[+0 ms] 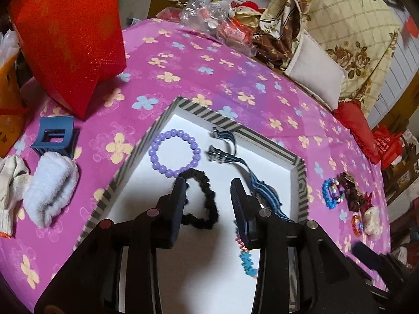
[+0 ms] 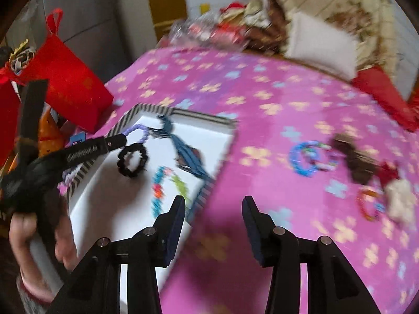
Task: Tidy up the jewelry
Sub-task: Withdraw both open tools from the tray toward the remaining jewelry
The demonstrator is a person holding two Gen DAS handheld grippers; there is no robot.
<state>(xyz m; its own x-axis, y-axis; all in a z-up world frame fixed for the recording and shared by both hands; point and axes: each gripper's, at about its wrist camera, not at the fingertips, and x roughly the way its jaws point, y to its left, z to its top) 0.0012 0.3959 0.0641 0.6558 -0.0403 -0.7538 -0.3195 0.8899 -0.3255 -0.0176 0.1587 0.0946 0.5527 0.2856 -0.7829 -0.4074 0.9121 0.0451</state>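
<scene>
A white box with a striped rim (image 1: 201, 110) lies on the pink flowered cloth. Inside it are a purple bead bracelet (image 1: 174, 153), a black scrunchie (image 1: 203, 201), a blue striped band (image 1: 251, 183) and a blue and pink bead bracelet (image 1: 246, 259). My left gripper (image 1: 209, 185) is open and empty, just above the black scrunchie. My right gripper (image 2: 213, 204) is open and empty, over the box's right rim (image 2: 207, 191). To the right on the cloth lie a blue bead bracelet (image 2: 305, 159), a brown scrunchie (image 2: 356, 157), a red bead bracelet (image 2: 369, 204) and a cream scrunchie (image 2: 400, 196).
A red gift bag (image 1: 70, 39) stands at the back left. A blue hair claw (image 1: 53, 136) and white socks (image 1: 49, 188) lie left of the box. Pillows (image 1: 314, 76) and plastic-wrapped clutter (image 1: 217, 23) line the far edge. The right wrist view is blurred.
</scene>
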